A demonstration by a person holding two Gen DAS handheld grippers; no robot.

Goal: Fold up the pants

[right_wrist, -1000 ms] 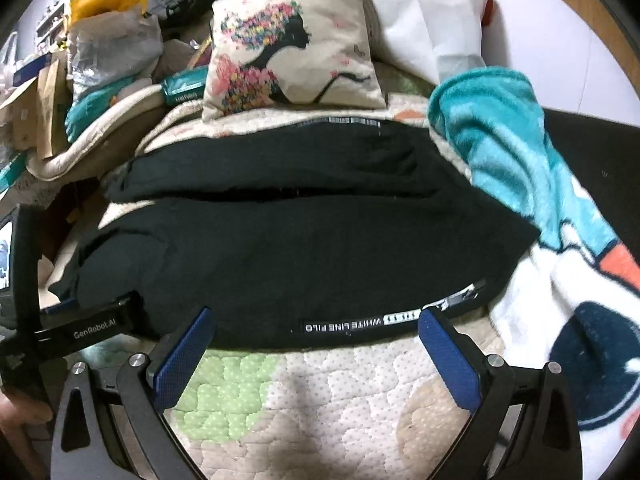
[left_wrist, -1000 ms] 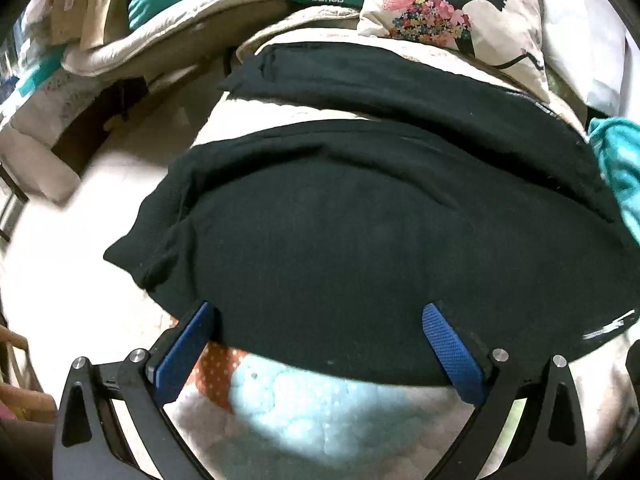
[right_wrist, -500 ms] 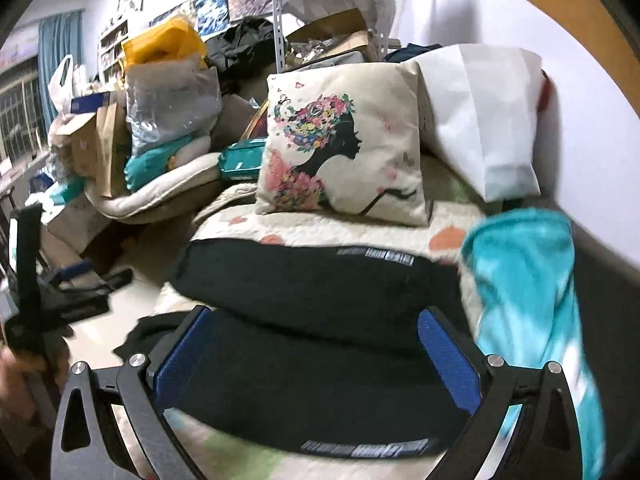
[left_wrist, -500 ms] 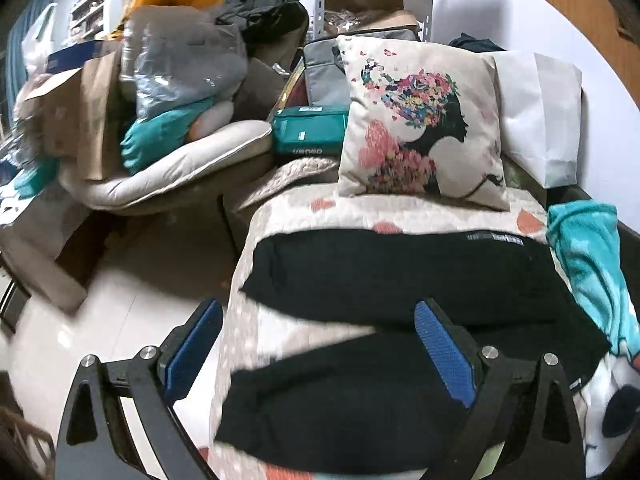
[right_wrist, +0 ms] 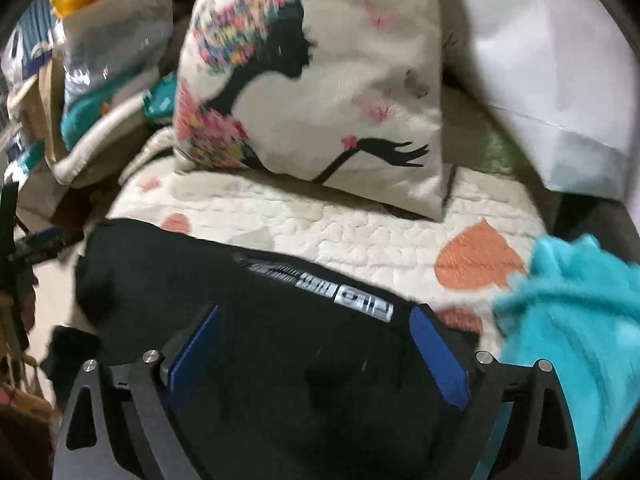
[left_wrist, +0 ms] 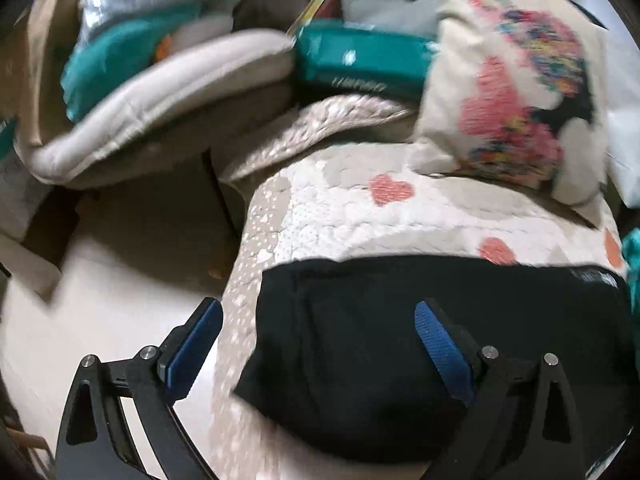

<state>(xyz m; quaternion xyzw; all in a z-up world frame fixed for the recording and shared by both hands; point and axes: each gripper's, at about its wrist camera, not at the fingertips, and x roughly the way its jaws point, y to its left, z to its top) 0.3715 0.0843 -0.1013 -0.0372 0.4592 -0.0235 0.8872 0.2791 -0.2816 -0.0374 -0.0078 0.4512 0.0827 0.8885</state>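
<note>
1. Black pants [left_wrist: 360, 332] lie flat across the quilted bed cover [left_wrist: 340, 216], a dark slab running side to side, its left end close to the cover's edge by the floor. In the right wrist view the same pants [right_wrist: 280, 360] show a waistband strip with white lettering along the far edge; the letters are too smeared to read.
2. Left hand-held gripper [left_wrist: 316, 344]: jaws spread wide and nothing is pinched between them. The left blue pad [left_wrist: 196, 348] sits over the quilt edge and floor, and the right pad is over the black cloth. Whether it touches the fabric cannot be told.
3. Right hand-held gripper [right_wrist: 316, 352]: also spread wide and holding nothing, with both blue pads [right_wrist: 440, 360] framing the pants just below the lettered band. Contact is not clear here either.
4. Only the left wrist view gives the pale floor [left_wrist: 100, 300], a padded beige cushion [left_wrist: 160, 100] and a teal pack [left_wrist: 360, 60] behind the bed.
5. Only the right wrist view gives the whole pillow [right_wrist: 320, 88] with its woman's silhouette, a white bag [right_wrist: 540, 60] beside it, a fuzzy teal blanket [right_wrist: 572, 320] just right of the pants, and the other tool's dark frame at the far left.
6. Both views are blurred.
</note>
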